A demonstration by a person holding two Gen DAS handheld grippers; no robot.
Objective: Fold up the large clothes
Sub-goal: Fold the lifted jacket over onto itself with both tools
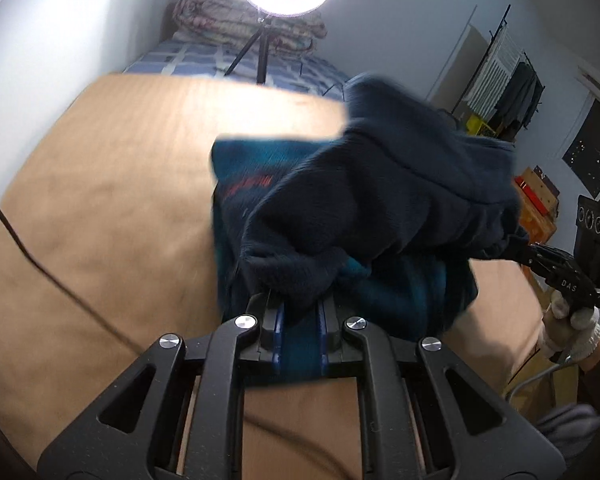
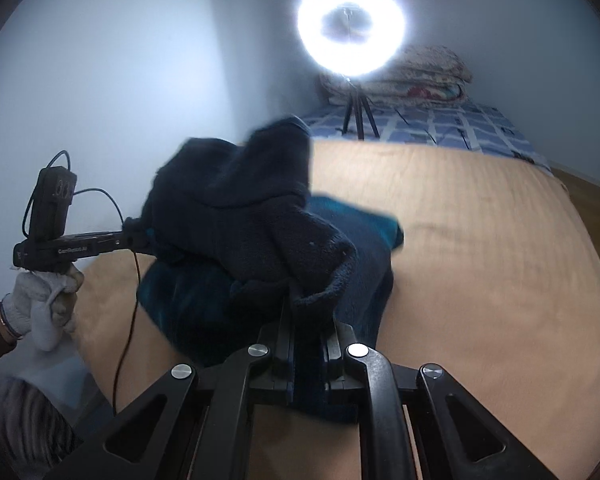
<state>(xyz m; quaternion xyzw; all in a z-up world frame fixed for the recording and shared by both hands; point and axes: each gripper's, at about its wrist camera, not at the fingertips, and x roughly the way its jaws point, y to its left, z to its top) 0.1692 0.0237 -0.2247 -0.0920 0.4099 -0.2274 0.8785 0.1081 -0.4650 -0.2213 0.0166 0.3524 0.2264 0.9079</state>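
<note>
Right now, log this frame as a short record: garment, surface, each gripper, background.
garment: dark blue fleece, bunched, its upper layer lifted, lower part resting on the surface
surface: tan sheet
left gripper: shut on a fold of the fleece
right gripper: shut on another fold of the fleece
hands: white gloves, left hand, right hand
background: lit ring light on a tripod, folded quilt on a blue checked bed
image: motion blur on the fleece
</note>
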